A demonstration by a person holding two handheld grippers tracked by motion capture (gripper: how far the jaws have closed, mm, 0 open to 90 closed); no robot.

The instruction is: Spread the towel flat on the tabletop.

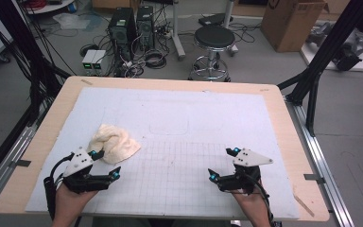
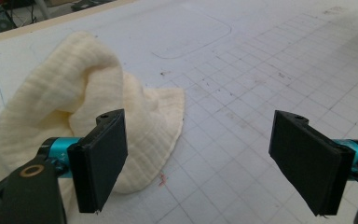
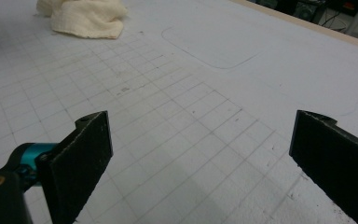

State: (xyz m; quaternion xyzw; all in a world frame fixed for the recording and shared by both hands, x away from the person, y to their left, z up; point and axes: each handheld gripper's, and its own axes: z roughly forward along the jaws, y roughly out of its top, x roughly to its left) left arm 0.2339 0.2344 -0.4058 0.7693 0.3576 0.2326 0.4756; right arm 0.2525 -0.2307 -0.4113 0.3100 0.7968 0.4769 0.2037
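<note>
- Black jaws of the left gripper (image 2: 200, 161) stand spread wide in the left gripper view, nothing between them; one pad sits just in front of the cream cloth (image 2: 79, 98), apart from it as far as I can tell.
- From the high view, the cloth (image 1: 115, 143) lies crumpled in a loose heap at about 9 o'clock on the white gridded mat (image 1: 227, 113), just beyond the left gripper (image 1: 108, 164) at its 12 o'clock.
- Over at about 5 o'clock on the mat, the right gripper (image 1: 222, 163) also has its jaws spread and holds nothing; it is well apart from the cloth.
- Seen along the right gripper (image 3: 200, 158), the cloth (image 3: 86, 17) sits far off at 11 o'clock, across bare grid.
- Judged from this, the work on the cloth is at its very start: no edge or corner is pinched, and the cloth is not spread out or folded.
- What remains, likely: close on the cloth with the left gripper, bring the right one over, then flatten or fold it.
</note>
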